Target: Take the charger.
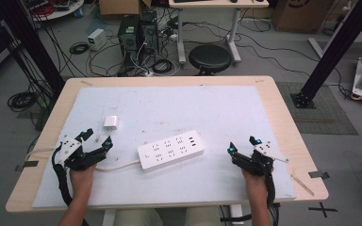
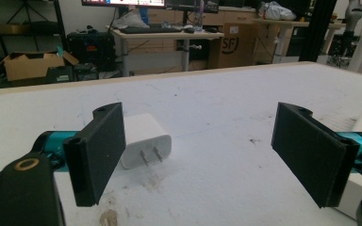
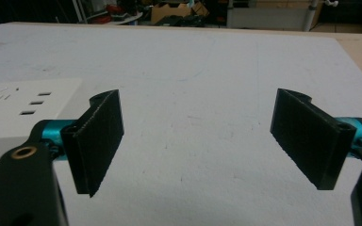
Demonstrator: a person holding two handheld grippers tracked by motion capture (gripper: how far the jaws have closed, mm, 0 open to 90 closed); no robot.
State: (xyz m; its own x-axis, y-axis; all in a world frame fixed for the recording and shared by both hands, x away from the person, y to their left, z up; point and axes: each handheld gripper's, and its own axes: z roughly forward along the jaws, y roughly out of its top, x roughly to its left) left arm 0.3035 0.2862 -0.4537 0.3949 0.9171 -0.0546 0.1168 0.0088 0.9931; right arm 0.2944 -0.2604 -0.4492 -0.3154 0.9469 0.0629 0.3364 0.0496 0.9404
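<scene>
charger [image 2: 146, 146] first: a small white plug block lying on its side on the bench [image 1: 179, 101], two metal prongs pointing back toward our left claw [image 1: 95, 137]. it sits just ahead of that claw and a little toward its left pad [image 2: 101, 150], apart from both pads and not yet between them. we judge it light and rigid, a hard glossy shell that will not give under pressure but could slip or skate on the white mat if we nudge it with one pad before the other arrives. the prongs look thin, so we would keep the pads off them and close on the two broad flat faces of the body, square on, low enough that the block cannot pivot out.

power strip [image 1: 171, 149] lies to the inner side of the left claw, between it and our right claw [image 1: 242, 143], with its cord running off behind the left claw. it looks longer and heavier, stiff, likely to stay put but free to slide; the right claw may need to steady it at its near end.

both claws hang just above the bench with jaws spread wide, holding nothing.
</scene>
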